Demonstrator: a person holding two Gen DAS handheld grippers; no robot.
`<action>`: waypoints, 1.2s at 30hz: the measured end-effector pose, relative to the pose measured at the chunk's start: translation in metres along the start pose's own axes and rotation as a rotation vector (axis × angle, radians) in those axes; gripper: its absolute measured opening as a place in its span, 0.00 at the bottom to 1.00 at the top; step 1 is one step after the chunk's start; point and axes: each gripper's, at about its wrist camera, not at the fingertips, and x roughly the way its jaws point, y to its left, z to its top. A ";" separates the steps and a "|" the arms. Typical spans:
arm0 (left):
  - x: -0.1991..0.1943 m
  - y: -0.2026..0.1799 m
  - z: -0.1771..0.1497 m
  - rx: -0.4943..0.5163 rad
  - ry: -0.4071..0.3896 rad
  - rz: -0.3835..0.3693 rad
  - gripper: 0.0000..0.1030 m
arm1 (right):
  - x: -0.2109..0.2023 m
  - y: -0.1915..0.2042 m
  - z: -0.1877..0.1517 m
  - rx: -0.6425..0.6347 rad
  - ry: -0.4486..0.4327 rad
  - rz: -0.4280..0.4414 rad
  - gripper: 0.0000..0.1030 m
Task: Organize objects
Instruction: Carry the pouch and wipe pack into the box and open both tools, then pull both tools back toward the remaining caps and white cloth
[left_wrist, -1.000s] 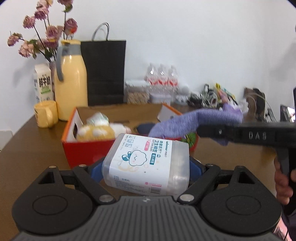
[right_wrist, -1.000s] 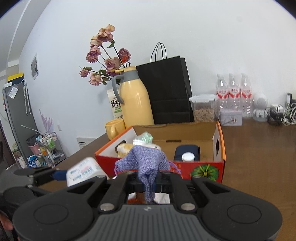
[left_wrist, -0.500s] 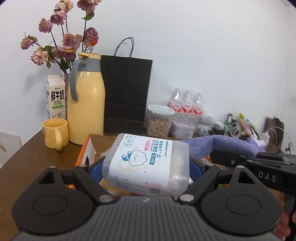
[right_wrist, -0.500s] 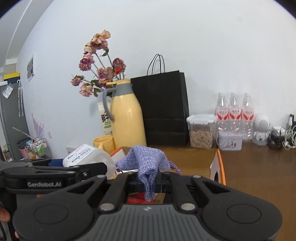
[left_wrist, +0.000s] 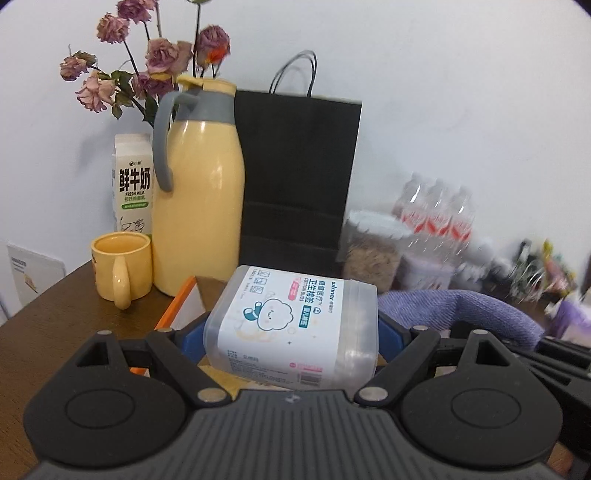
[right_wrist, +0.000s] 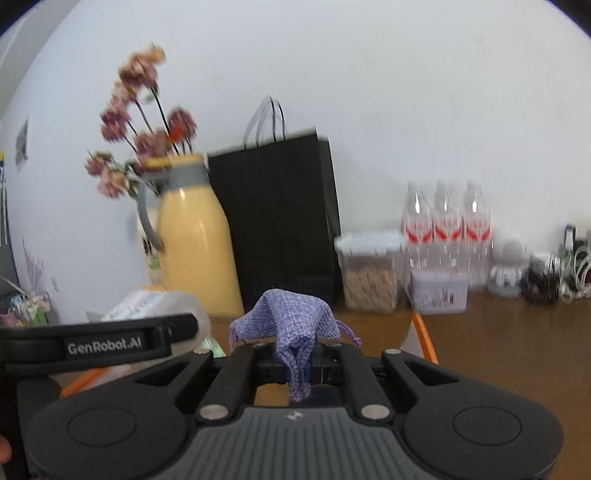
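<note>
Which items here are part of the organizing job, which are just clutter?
In play: cotton bud box in left gripper; purple pouch in right gripper; orange carton.
Background: yellow jug, mug, milk carton, black bag, water bottles.

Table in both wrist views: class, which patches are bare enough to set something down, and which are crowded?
Bare: the table right of the orange-edged box, before the water bottles; also left of the yellow mug. Crowded: the back wall row, from the yellow jug to the black bag.

Right gripper (right_wrist: 295, 363) pinches purple pouch (right_wrist: 291, 325) before black bag (right_wrist: 277, 221)
</note>
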 end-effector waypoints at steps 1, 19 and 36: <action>0.003 0.000 -0.002 0.008 0.009 0.004 0.86 | 0.004 -0.003 -0.003 0.011 0.018 0.003 0.06; -0.028 0.003 -0.004 0.059 -0.078 0.089 1.00 | -0.004 0.004 -0.015 -0.030 0.162 -0.016 1.00; -0.077 0.015 -0.002 0.074 -0.066 0.044 1.00 | -0.058 0.012 -0.006 -0.033 0.112 -0.013 1.00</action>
